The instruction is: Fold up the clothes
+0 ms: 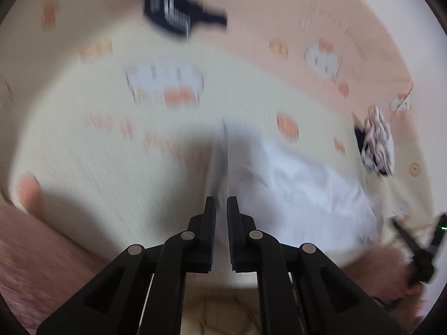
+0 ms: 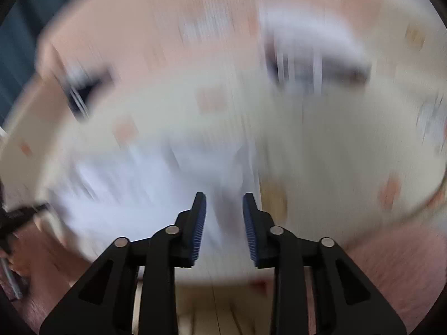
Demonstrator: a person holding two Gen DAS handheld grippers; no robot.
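A white garment [image 1: 293, 189] lies crumpled on a cream and pink sheet [image 1: 97, 167] printed with cartoon cats. My left gripper [image 1: 220, 199] is shut on a raised fold of this garment, which runs up as a ridge from between its fingertips. In the right wrist view the white garment [image 2: 134, 189] spreads to the left, blurred by motion. My right gripper [image 2: 224, 195] stands over the garment's right edge with its jaws apart and the blue pads [image 2: 199, 223] not pressing on cloth. The right gripper [image 1: 419, 251] also shows at the left view's edge.
A black garment [image 1: 178, 14] lies at the far side of the sheet. A black-and-white striped garment [image 1: 377, 145] sits bunched to the right. Pink fabric [image 1: 28, 265] borders the near edge, and wooden floor [image 1: 218, 315] shows below the grippers.
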